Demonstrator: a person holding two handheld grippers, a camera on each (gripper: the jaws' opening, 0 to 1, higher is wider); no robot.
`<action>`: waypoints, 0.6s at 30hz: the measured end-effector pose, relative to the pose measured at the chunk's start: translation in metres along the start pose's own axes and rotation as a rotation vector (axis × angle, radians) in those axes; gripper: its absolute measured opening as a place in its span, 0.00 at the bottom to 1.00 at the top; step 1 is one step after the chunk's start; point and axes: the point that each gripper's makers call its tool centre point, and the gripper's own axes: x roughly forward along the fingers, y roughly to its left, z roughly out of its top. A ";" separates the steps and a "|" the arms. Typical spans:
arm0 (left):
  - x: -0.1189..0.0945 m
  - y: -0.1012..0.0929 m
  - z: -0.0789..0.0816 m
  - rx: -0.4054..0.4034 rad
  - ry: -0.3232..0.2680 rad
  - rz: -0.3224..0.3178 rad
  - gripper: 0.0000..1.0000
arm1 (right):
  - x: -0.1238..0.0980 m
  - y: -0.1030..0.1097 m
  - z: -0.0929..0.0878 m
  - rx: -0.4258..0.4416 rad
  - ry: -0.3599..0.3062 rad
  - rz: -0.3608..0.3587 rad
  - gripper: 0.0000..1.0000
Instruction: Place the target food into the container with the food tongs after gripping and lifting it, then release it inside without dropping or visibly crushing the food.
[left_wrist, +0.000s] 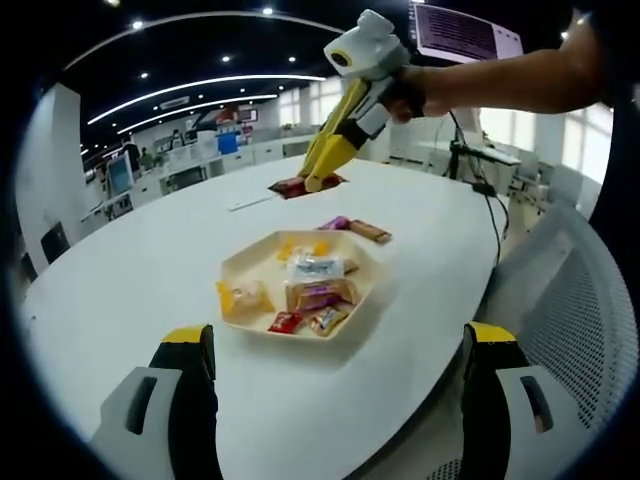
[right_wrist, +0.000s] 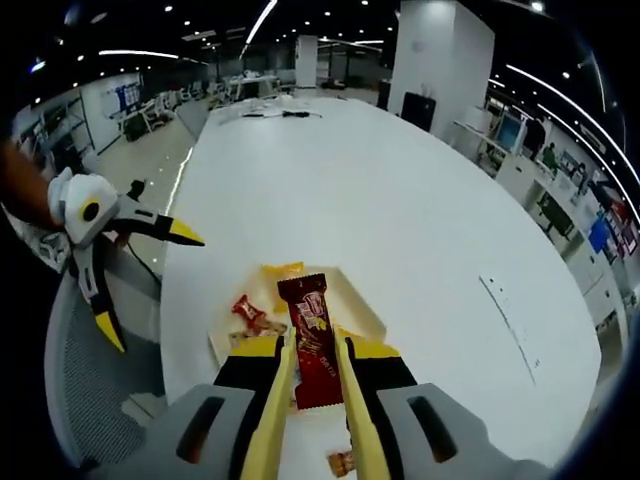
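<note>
Right gripper view: right gripper, clamped on a red snack packet, hangs over the tray; lower gently before letting go. Left gripper waits, jaws apart.

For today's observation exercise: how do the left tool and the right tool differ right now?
1. The right tool is shut on a red snack bar; the left tool holds nothing.
2. The left tool's jaws are spread wide; the right tool's are close together.
3. The right tool is beyond the tray; the left is in front.
Both have yellow tips.
</note>
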 end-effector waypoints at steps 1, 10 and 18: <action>0.000 0.000 0.000 -0.001 0.000 0.001 0.99 | 0.002 0.001 0.003 -0.003 -0.003 0.002 0.23; -0.001 0.001 0.000 0.000 0.001 0.005 0.99 | 0.012 0.008 0.020 -0.025 -0.012 0.019 0.23; 0.000 0.001 0.000 -0.001 0.002 0.003 0.99 | 0.012 0.007 0.029 -0.040 -0.034 0.011 0.23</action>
